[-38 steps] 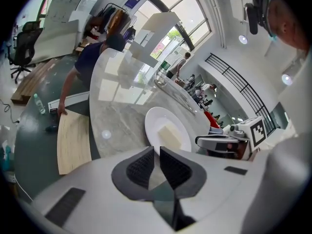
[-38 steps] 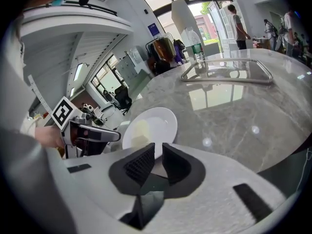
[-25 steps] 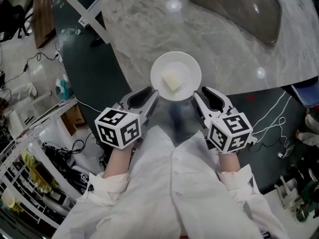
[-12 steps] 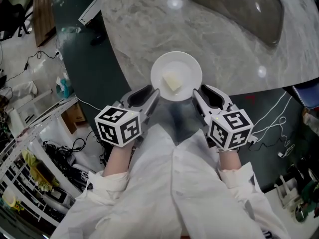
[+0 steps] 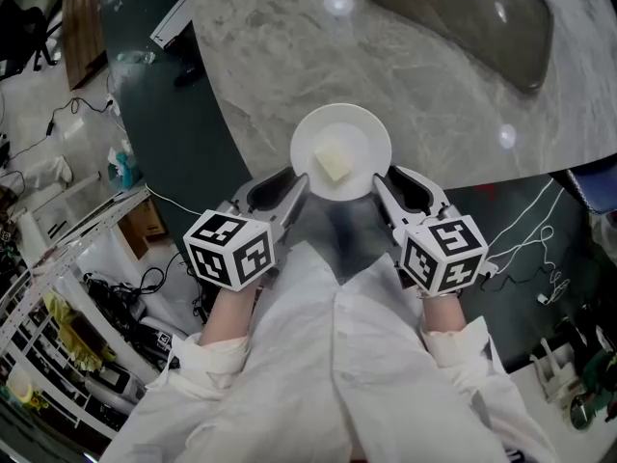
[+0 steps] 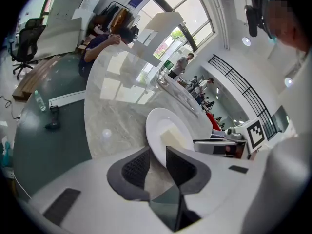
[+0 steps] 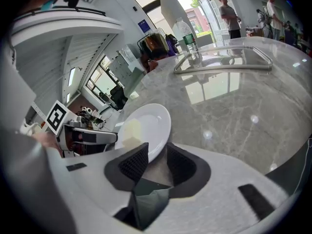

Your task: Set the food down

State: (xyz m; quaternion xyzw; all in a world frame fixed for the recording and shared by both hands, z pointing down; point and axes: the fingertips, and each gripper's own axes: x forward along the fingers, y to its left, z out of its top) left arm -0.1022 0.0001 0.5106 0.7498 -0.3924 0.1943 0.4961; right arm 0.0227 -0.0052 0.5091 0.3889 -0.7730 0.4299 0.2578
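Sitting loose on a white plate (image 5: pixel 339 113), the pale food block (image 5: pixel 333 161) is at the marble worktop's (image 5: pixel 289 46) near edge. Our left tool (image 5: pixel 292 183) and right tool (image 5: pixel 382 183) pinch opposite rims. We judge the plate stiff, slick and breakable, so we'd hold it level.

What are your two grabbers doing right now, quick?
Left gripper: closed on the white plate, at its rim.
Right gripper: closed on the white plate too, at the opposite rim.
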